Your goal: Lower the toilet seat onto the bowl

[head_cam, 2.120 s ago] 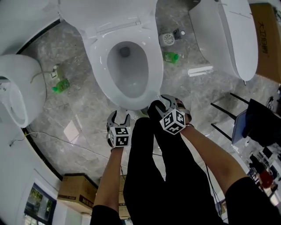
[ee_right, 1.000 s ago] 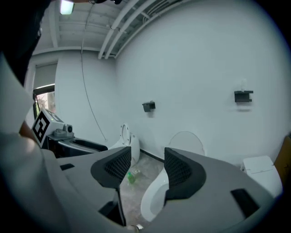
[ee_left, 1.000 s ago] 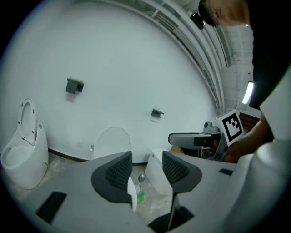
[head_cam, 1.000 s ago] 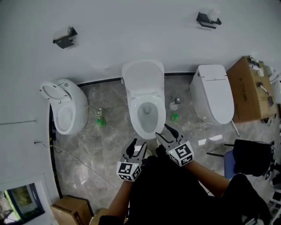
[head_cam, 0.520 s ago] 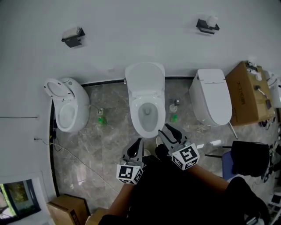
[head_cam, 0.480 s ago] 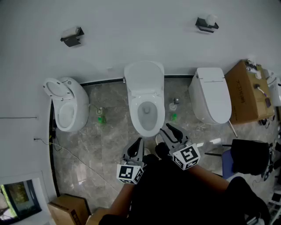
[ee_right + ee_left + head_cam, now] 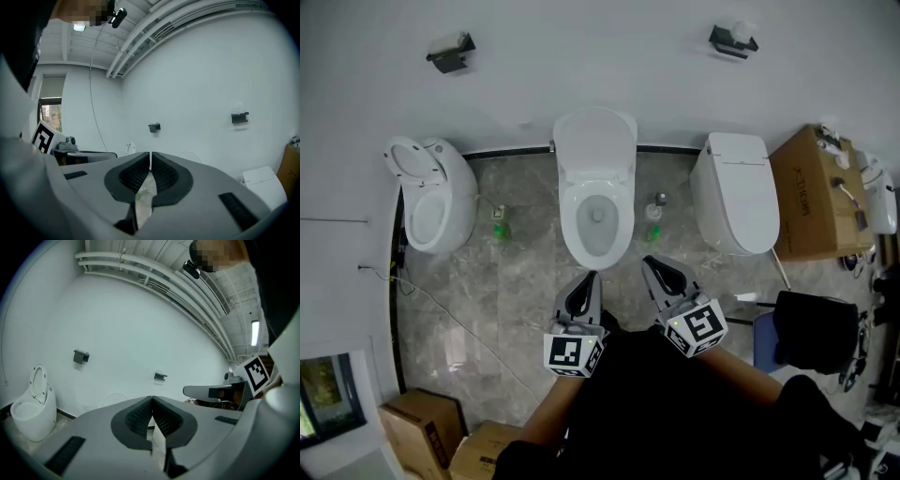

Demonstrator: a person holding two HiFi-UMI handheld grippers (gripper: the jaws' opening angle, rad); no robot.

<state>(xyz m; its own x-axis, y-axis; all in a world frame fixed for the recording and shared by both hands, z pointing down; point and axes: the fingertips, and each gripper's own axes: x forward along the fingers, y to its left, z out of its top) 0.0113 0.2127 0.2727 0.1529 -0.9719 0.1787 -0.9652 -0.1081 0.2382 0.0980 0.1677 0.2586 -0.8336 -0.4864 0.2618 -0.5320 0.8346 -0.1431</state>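
The middle toilet (image 7: pixel 597 192) stands against the white wall. Its lid (image 7: pixel 595 141) is upright and a white ring lies flat round the bowl opening (image 7: pixel 597 220). My left gripper (image 7: pixel 589 279) hovers on the near side of the bowl, apart from it, shut with nothing between the pads. My right gripper (image 7: pixel 652 264) is beside it to the right; its jaws have just closed and are shut on nothing. In the left gripper view the left gripper's (image 7: pixel 151 401) ribbed pads meet. In the right gripper view the right gripper's (image 7: pixel 150 157) pads meet too.
A second toilet (image 7: pixel 427 192) with its seat raised stands at the left, a third with its lid down (image 7: pixel 736 192) at the right. Green bottles (image 7: pixel 499 230) sit on the marble floor. Cardboard boxes (image 7: pixel 811 192) and a dark chair (image 7: pixel 811 328) crowd the right side.
Both grippers' jaws went from open to shut, the left first, then the right. Both grippers rose and drew back from the bowl; the toilet now sits higher in the head view.
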